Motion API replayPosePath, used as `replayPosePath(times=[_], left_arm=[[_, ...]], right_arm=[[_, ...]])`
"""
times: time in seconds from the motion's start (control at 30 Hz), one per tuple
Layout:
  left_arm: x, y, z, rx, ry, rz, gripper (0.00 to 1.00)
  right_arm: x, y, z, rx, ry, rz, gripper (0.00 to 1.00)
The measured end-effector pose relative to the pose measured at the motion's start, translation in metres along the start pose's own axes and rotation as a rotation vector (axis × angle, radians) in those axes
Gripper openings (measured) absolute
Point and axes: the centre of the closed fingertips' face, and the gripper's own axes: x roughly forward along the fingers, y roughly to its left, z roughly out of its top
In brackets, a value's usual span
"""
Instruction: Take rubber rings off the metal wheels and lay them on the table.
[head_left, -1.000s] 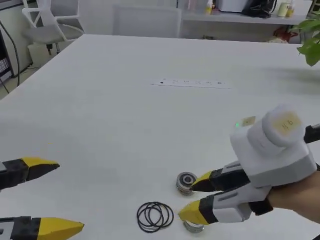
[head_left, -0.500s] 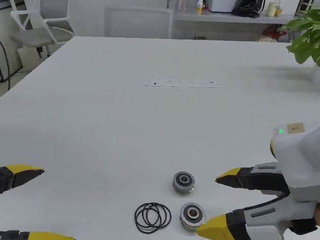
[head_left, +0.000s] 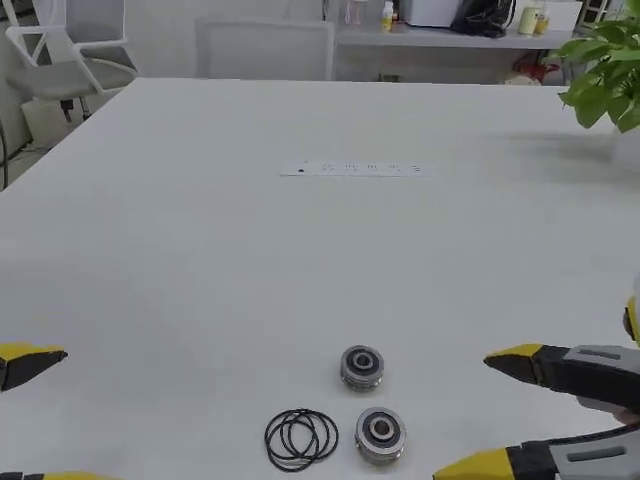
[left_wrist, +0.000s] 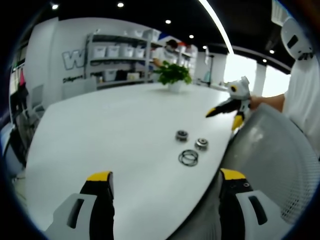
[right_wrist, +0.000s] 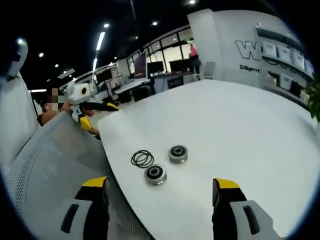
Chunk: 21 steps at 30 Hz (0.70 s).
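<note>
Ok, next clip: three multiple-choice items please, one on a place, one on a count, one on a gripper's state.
1. The rubber rings lie: A) on the table beside the nearer wheel; B) stacked on top of that wheel; C) held off the table.
2. Metal wheels on the table: A) one; B) two; C) four.
3. The right gripper is: A) shut on a wheel; B) shut, empty; C) open, empty.
Key: 1 A, the loops lie flat beside that wheel; 2 B, two show in all three views; 3 C, its yellow-tipped jaws stand wide apart.
</note>
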Motion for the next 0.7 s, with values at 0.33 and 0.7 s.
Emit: replayPosePath(times=[0.33, 0.7], left_arm=[[0.003, -0.004, -0.009, -0.055, 0.008, 0.008, 0.92], [0.003, -0.009, -0.008, -0.099, 0.014, 0.026, 1.0]], right_arm=[[-0.018, -0.011, -0.011, 0.077, -0.051, -0.071, 0.99], [-0.022, -0.009, -0.021, 0.115, -0.049, -0.084, 0.99]])
